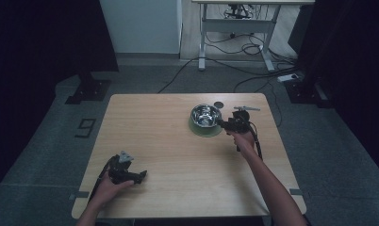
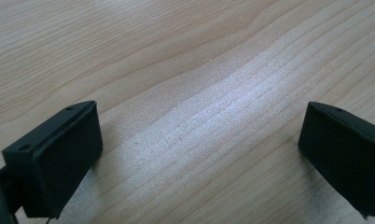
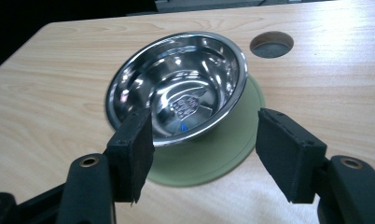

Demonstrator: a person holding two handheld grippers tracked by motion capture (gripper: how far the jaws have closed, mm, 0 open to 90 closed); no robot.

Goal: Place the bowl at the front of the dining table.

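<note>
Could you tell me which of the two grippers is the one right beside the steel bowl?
The right gripper, whose open jaws flank the steel bowl's near rim above the green plate. The left gripper lies at the near left of the table, far from the bowl.

The bowl (image 1: 206, 115) sits on the plate (image 1: 200, 129), on the far right part of the table (image 1: 168, 155). A round hole (image 1: 218, 104) in the table lies just behind the bowl. The right gripper (image 1: 224, 123) is just to the right of the bowl, and its jaws stand apart near the bowl's rim. The left gripper (image 1: 141, 175) rests on the near left part of the table, well apart from the bowl.
</note>
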